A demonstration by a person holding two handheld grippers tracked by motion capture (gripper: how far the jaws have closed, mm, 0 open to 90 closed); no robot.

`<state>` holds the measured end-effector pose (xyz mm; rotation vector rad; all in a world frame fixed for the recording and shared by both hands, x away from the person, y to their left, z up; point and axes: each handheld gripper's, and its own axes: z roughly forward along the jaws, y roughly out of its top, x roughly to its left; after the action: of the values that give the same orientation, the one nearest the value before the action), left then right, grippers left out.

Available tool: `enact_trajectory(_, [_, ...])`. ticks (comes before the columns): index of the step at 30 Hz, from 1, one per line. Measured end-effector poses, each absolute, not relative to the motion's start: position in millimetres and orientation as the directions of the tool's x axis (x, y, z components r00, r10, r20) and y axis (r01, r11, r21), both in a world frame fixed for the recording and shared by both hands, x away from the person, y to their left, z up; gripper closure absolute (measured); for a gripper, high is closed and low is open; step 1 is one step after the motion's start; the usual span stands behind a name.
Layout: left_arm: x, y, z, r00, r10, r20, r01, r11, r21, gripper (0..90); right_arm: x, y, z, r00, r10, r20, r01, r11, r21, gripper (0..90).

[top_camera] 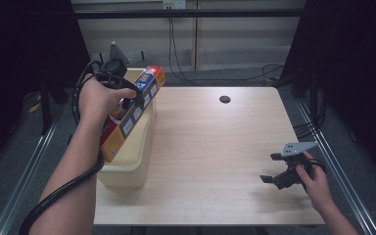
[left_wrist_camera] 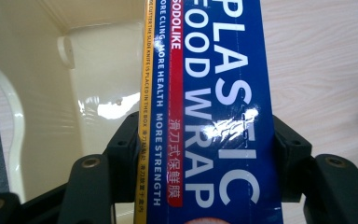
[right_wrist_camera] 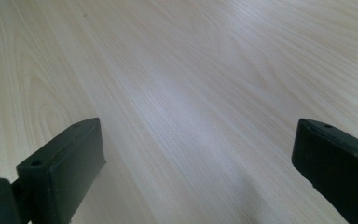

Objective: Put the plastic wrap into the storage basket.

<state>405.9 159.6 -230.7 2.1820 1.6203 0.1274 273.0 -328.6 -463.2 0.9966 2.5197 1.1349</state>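
Over the left edge of the light wooden table (top_camera: 215,147), seen from the high view: a long plastic wrap box (top_camera: 133,113), orange on its side with a blue face and small labelled panels, held slanting above a cream plastic tub (top_camera: 127,171), far end raised toward the back of the table, near end down by the tub's front wall. Clamped around the box's middle, the left gripper (top_camera: 129,100), gripped from above by the person's left hand (top_camera: 98,100), black cable looping down along the forearm. Well apart, near the table's right front corner, the right gripper (top_camera: 269,169), jaws spread wide with nothing between them, grey plate on top, resting low over the wood in the right hand (top_camera: 316,183). Closer, from the left gripper view: the same plastic wrap box (left_wrist_camera: 214,116), glossy blue with large white letters, a red strip and a yellow edge, running straight up the middle, both black jaws pressed against its two sides; tub (left_wrist_camera: 98,70) behind to the left, bare wood to the right. Closer still, from the right gripper view: two black jaws standing far apart above pale wood grain, touching nothing.
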Motion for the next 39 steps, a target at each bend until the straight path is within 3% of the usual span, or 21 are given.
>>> enact_trajectory(19, [406.4,175.9,-233.5,0.192,0.968,-0.162,0.921,-0.120,0.372,40.6,272.7,-328.8,-463.0,-0.757,0.648,0.086,0.492,0.478,0.727,1.9])
enact_trajectory(39, [408.2,181.4,-242.0,0.150,0.979,-0.142,0.927,-0.089,0.364,40.5,272.4,-328.3,-462.7,-0.755,0.650,0.088,0.496,0.479,0.724,1.9])
